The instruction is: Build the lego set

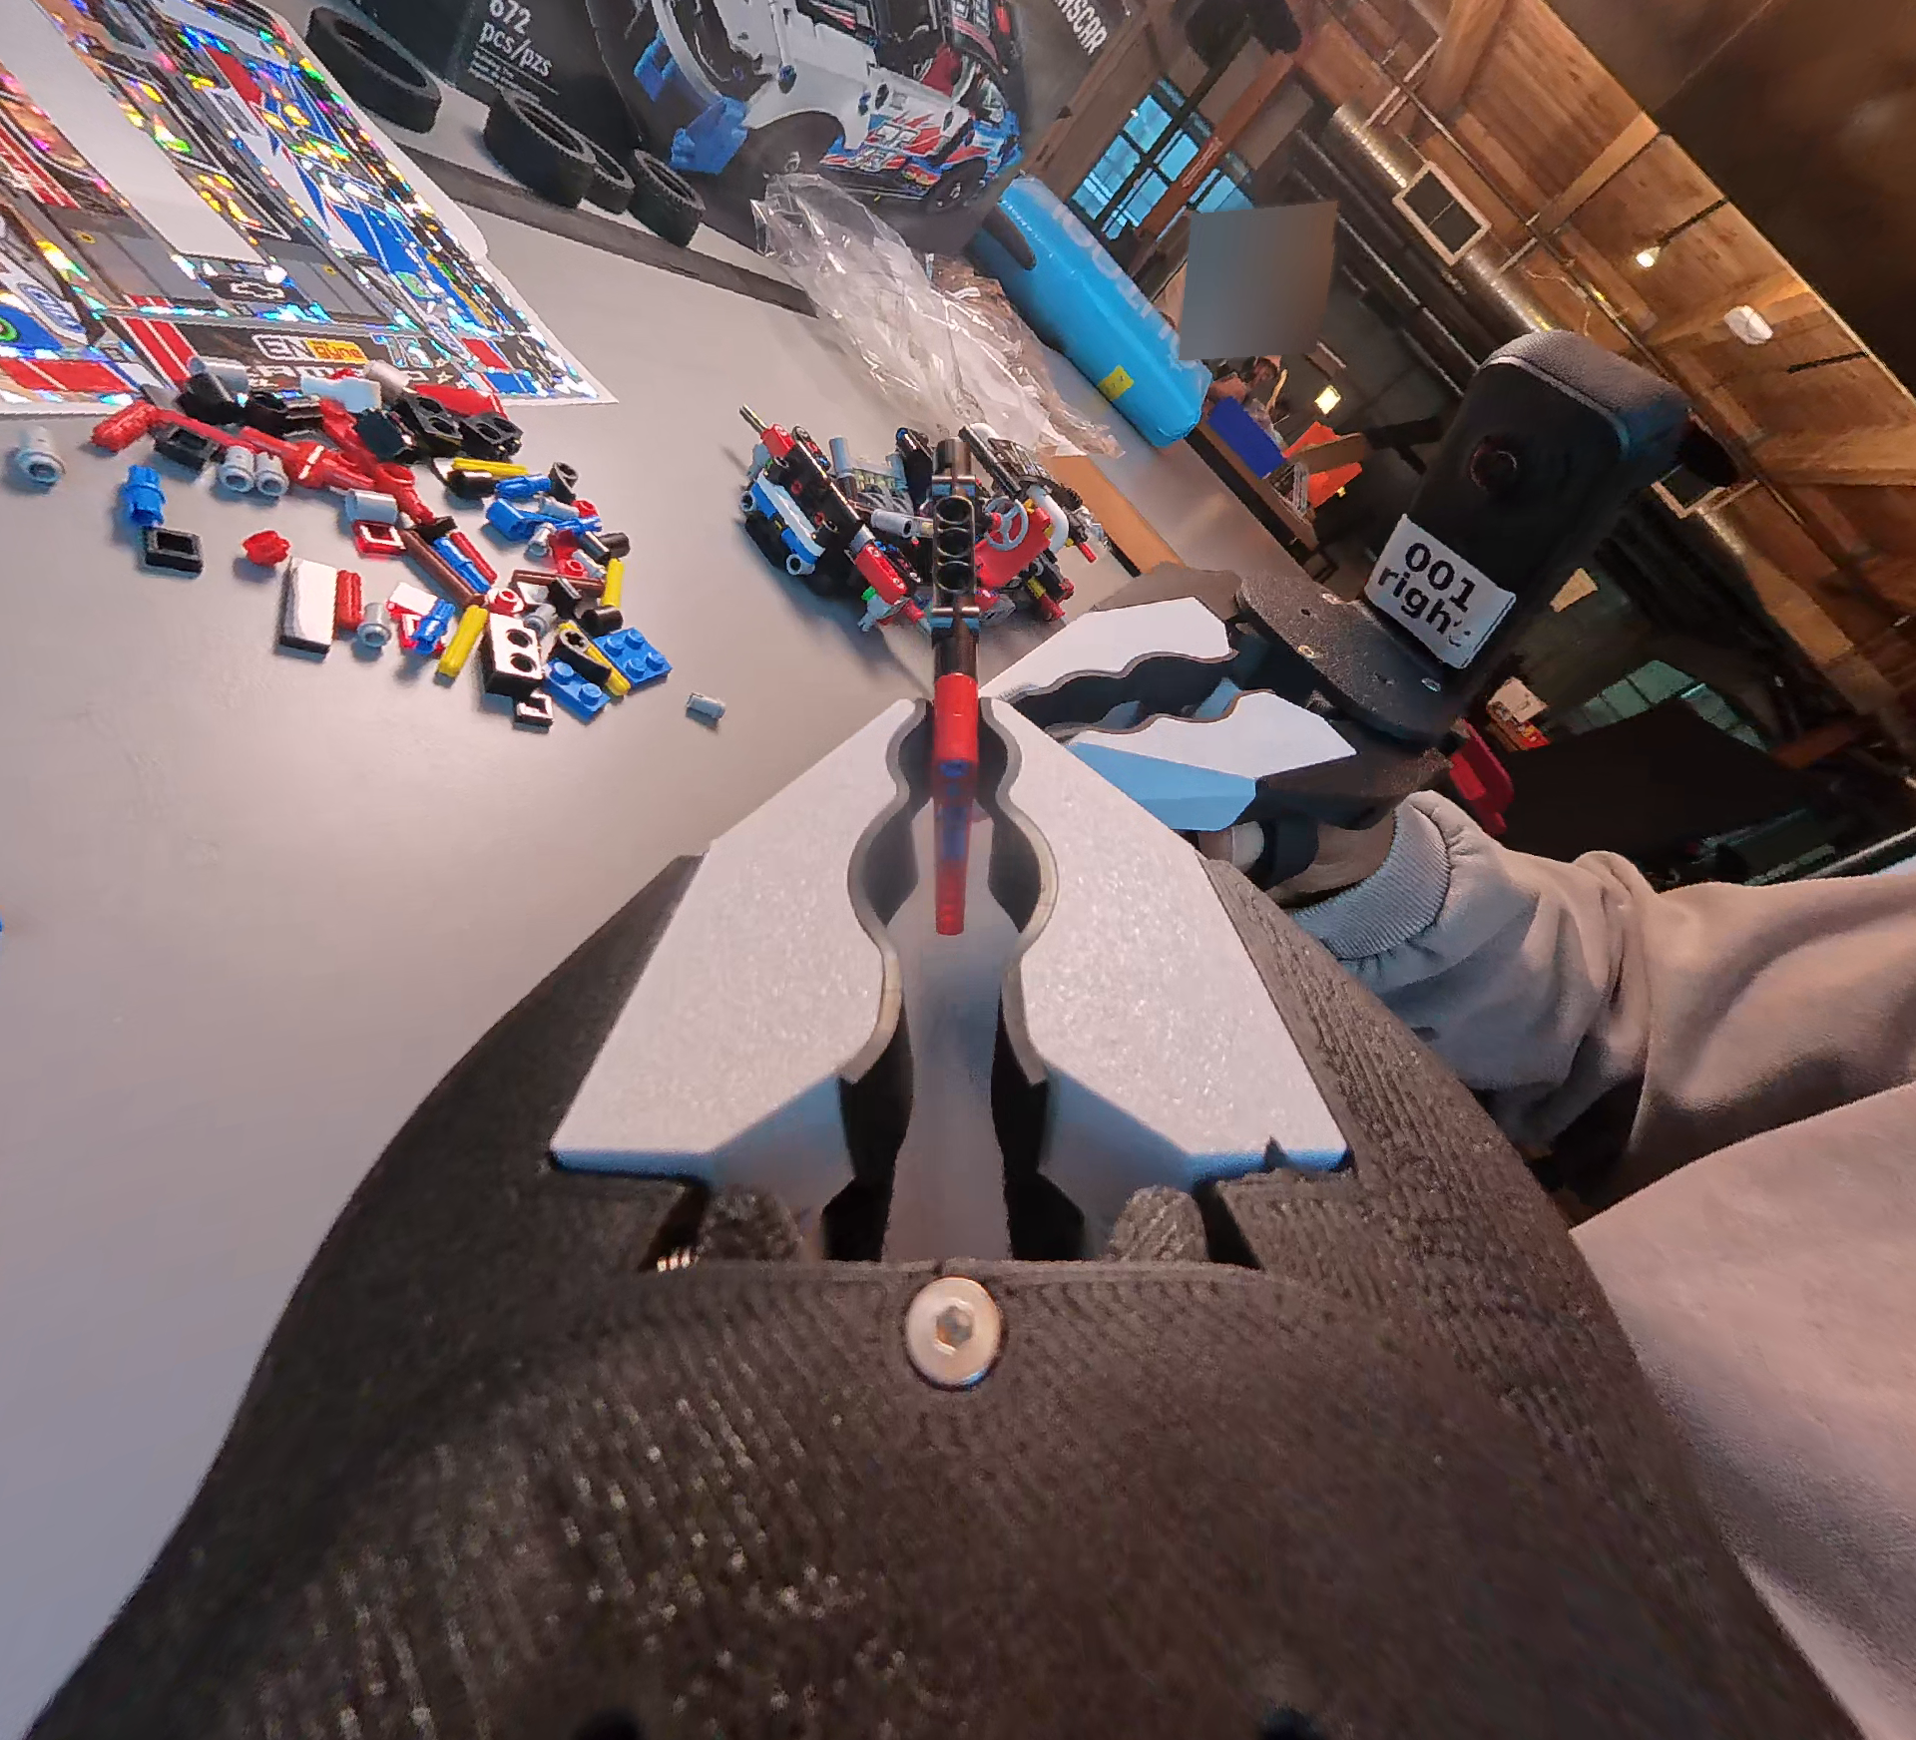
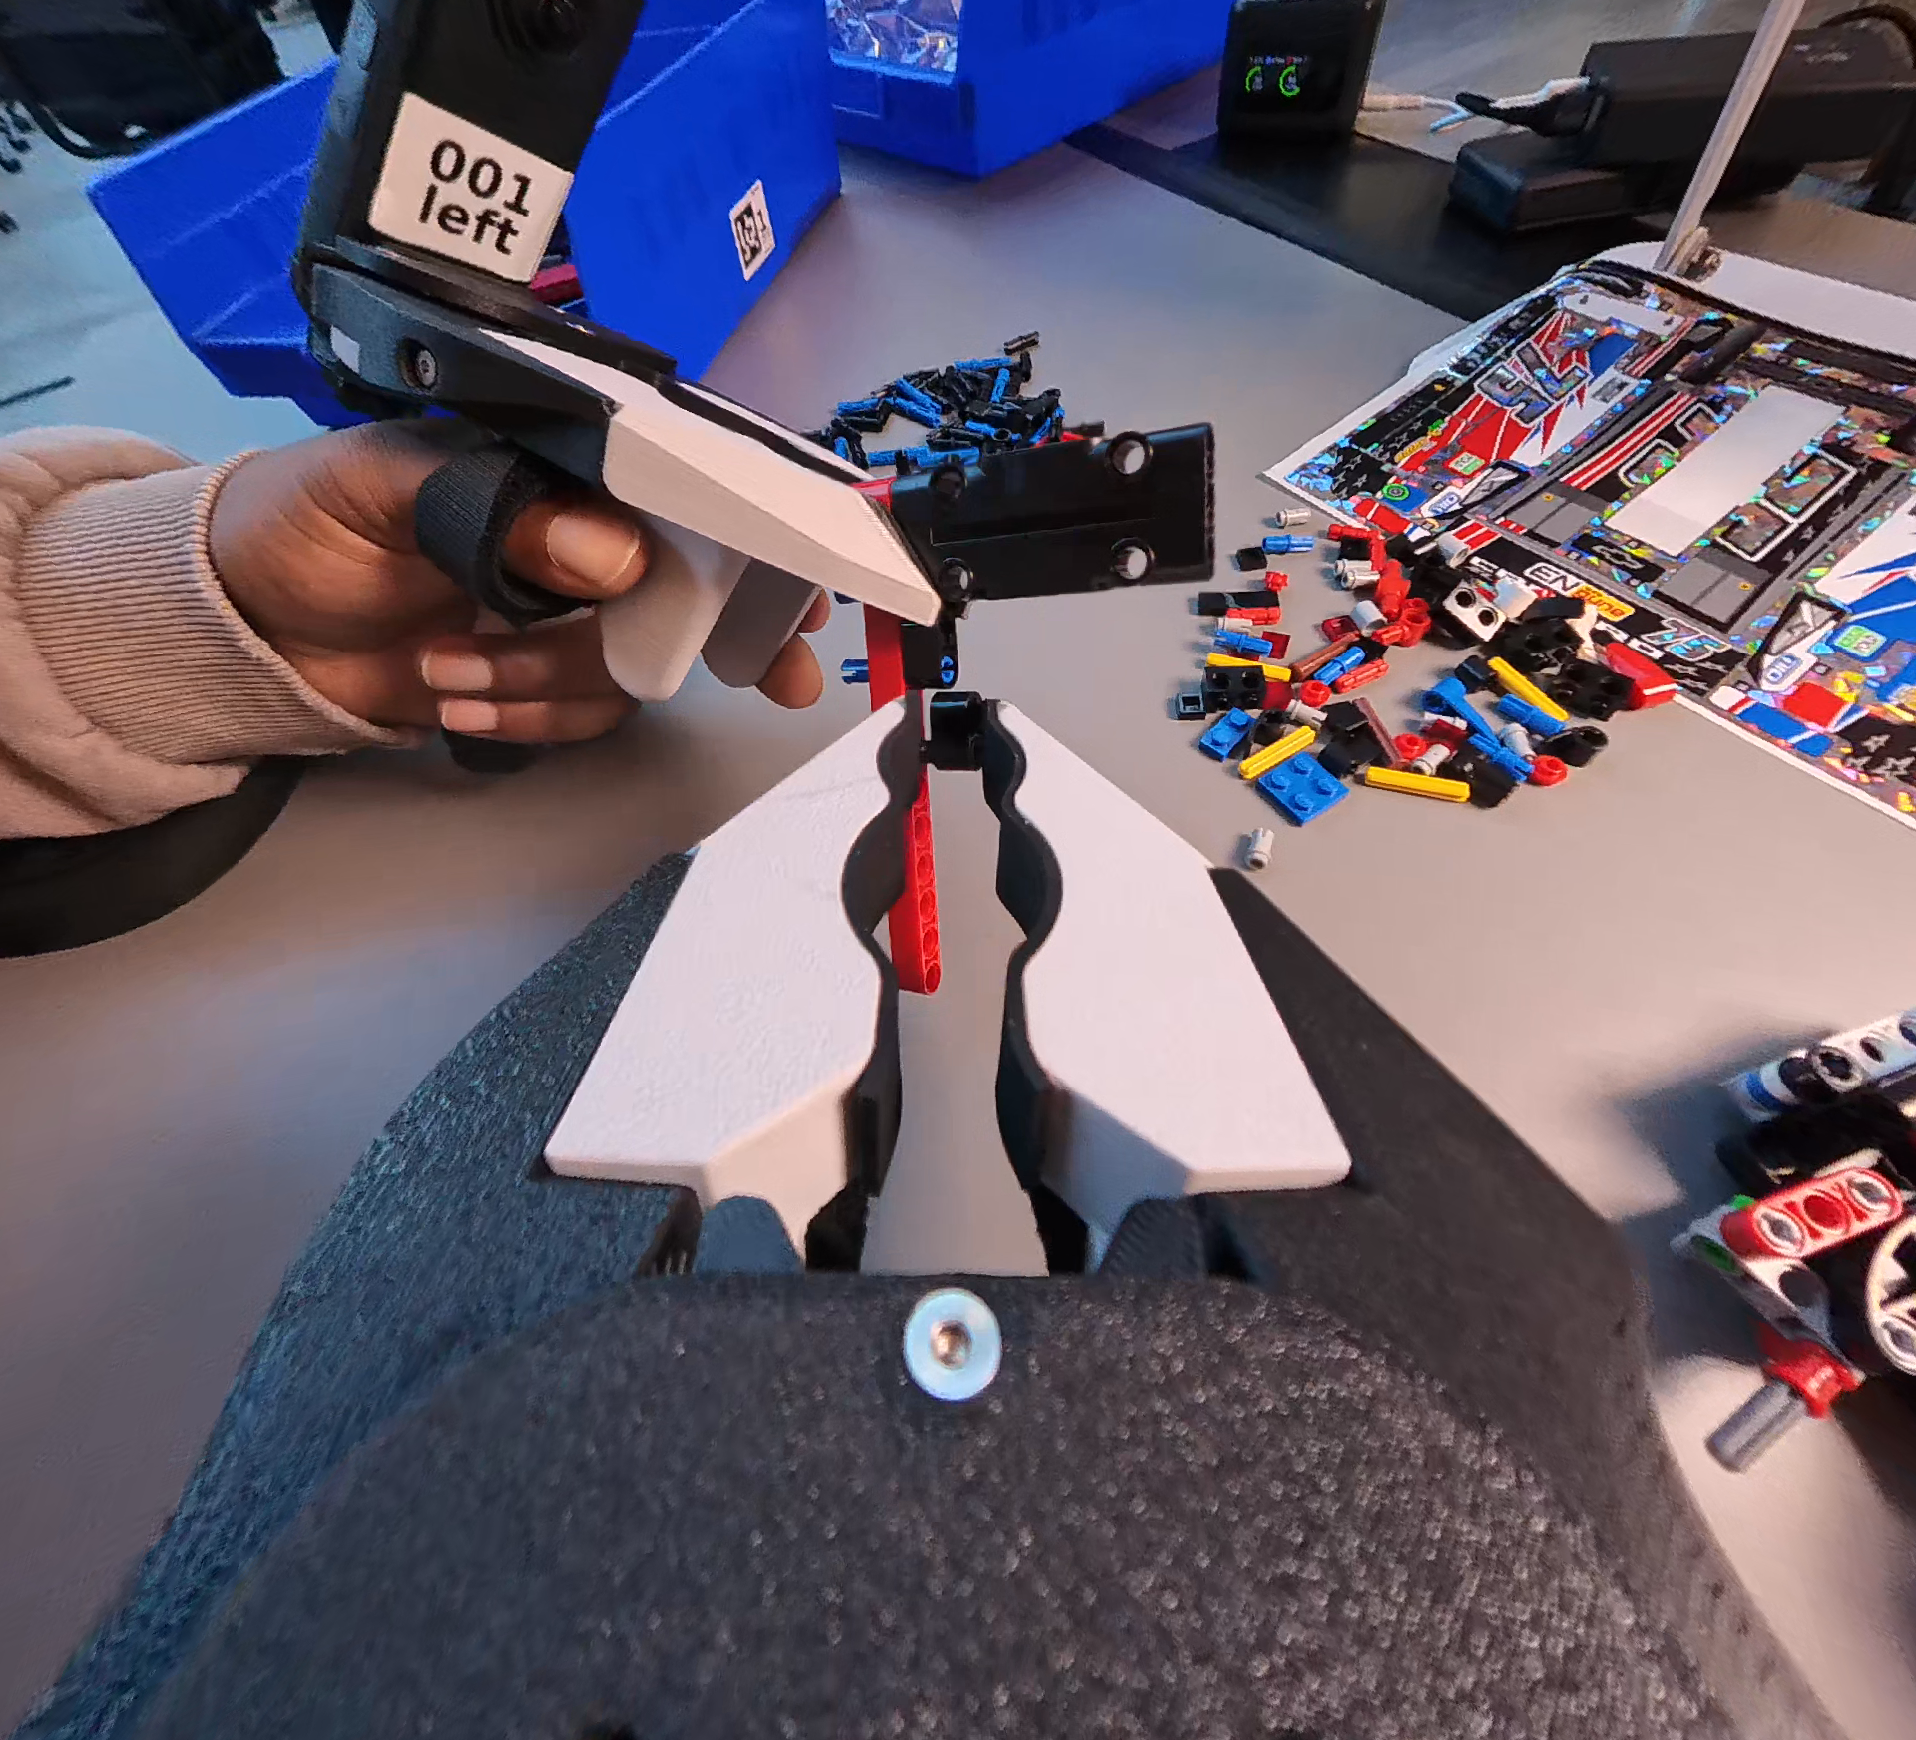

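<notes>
Left wrist view: the left tool (image 1: 952, 737) pinches a red-and-black subassembly (image 1: 954, 612); a half-built car (image 1: 912, 534) and loose pieces (image 1: 415, 540) lie on the desk (image 1: 311, 861). Right wrist view: the right tool (image 2: 952, 742) pinches a small black connector (image 2: 955, 729) under the subassembly. Much seems unbuilt.

I count two tools: mine on the left (image 1: 954, 716) and mine on the right (image 2: 949, 721). Ahead-left of the left tool lie four black tyres (image 1: 539, 146). Beyond the right tool stand two blue bins (image 2: 1026, 1). One sticker sheet (image 2: 1680, 488) lies ahead-right of it.
</notes>
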`<state>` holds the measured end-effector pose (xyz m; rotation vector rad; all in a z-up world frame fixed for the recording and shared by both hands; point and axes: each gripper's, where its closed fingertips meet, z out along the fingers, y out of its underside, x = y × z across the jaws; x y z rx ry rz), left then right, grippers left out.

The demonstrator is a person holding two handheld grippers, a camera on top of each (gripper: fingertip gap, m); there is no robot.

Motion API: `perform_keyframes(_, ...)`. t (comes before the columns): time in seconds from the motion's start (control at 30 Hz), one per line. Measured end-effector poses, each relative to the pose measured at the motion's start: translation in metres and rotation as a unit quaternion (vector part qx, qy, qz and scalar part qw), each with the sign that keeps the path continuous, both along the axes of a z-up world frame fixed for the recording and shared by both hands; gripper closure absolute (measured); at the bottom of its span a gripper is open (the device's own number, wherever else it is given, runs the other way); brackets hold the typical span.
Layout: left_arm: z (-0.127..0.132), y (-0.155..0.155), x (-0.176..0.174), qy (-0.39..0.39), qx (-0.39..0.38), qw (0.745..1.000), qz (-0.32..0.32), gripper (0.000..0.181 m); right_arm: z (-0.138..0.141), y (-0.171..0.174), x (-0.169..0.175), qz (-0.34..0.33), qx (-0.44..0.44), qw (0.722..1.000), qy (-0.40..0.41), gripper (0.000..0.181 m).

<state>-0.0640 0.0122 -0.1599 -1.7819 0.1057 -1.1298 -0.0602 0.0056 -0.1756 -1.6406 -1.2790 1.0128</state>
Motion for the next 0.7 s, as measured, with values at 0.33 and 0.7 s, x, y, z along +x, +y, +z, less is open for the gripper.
perform_keyframes(0.33,0.006,0.001,-0.003,-0.020,0.007,1.000,0.014,0.176,0.002,-0.008,-0.003,0.020,0.089,0.996,-0.013,0.153)
perform_keyframes(0.7,0.018,0.004,-0.006,-0.098,0.000,0.994,0.039,0.176,0.012,-0.001,-0.005,-0.044,0.251,0.966,-0.047,0.167)
